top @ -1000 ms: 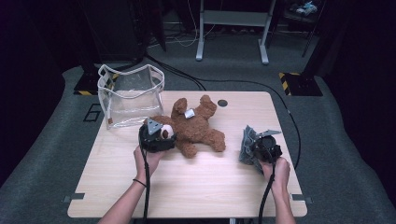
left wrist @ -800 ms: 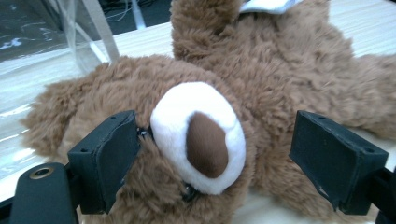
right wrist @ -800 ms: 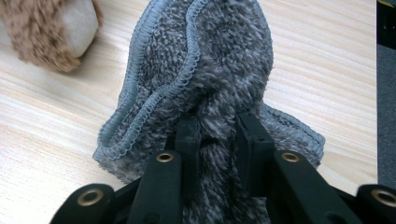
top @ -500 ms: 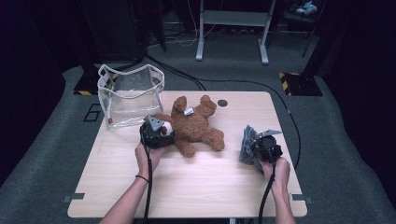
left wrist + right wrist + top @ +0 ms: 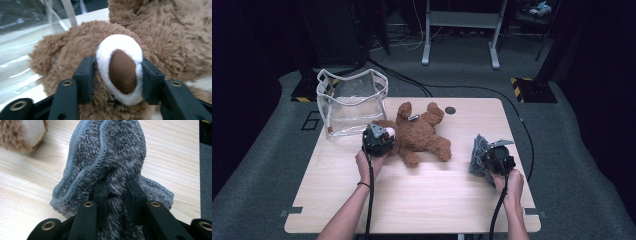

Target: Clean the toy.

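Note:
A brown teddy bear (image 5: 422, 135) lies on its back in the middle of the wooden table (image 5: 437, 200). My left gripper (image 5: 379, 140) is at its head. In the left gripper view the jaws (image 5: 118, 64) have just been closing, and their pads now press both sides of the bear's white muzzle (image 5: 120, 45) with its brown nose. Near the table's right edge my right gripper (image 5: 493, 157) is shut on a bunched grey towel (image 5: 477, 155). In the right gripper view the towel (image 5: 112, 150) rises between the jaws (image 5: 116, 186) and rests on the wood.
A clear plastic bag (image 5: 352, 100) with white trim stands open at the table's back left, just behind the bear's head. A small dark round disc (image 5: 450, 110) sits on the table near the back edge. Cables trail across the grey floor behind.
My left gripper has slid a little toward the bear's head and its jaws have closed onto the muzzle. The right gripper and the towel have stayed put.

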Motion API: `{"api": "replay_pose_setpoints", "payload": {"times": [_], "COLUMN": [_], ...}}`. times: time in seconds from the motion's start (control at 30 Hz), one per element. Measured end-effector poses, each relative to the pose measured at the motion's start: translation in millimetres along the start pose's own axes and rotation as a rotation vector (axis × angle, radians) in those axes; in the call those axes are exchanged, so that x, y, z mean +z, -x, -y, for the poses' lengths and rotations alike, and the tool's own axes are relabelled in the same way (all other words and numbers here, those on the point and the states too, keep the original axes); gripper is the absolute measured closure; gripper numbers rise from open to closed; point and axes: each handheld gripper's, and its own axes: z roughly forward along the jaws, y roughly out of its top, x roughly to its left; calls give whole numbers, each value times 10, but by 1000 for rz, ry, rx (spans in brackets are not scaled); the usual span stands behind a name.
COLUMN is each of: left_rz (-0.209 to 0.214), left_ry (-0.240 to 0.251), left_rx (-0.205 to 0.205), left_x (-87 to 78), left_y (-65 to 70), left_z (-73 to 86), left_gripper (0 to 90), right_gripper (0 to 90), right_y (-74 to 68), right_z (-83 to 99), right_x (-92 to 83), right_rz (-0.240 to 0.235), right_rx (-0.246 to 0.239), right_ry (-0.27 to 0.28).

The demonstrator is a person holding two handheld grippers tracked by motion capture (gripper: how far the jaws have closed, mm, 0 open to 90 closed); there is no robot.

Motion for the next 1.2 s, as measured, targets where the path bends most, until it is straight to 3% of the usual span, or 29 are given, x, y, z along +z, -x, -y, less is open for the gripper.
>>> {"api": "replay_pose_setpoints", "payload": {"times": [0.1,0.13,0.27,0.43,0.47,0.53,0.57,0.77,0.93,1.2], "left_rz": [65,105,118,150,176,186,222,328,353,318], "left_ry": [13,29,36,31,31,25,22,9,-15,-12], "left_rx": [-29,-50,-39,-54,-58,-44,-45,-54,-40,-18], "left_x": [-18,-39,-62,-38,-37,-44,-45,-47,-79,-81], "left_y": [-67,-97,-63,-70,-58,-42,-17,72,154,196], "left_z": [5,10,-2,-9,-12,-17,-25,-49,-74,-80], "left_gripper": [564,682,663,671,673,675,675,675,671,617], "right_gripper": [730,730,730,730,730,730,730,731,733,738], "right_y": [4,4,-1,-19,-28,-33,-33,-58,-106,-408], "right_z": [-8,-13,-50,-93,-98,-103,-107,-167,-291,-661], "right_x": [-4,-10,-43,-54,-56,-57,-60,-117,-185,-231], "right_rz": [1,-1,3,-2,-3,1,-1,-3,-27,-95], "right_rx": [-4,-3,-2,-18,-16,-19,-22,-32,-43,-108], "right_ry": [1,4,11,16,14,17,19,33,60,98]}}
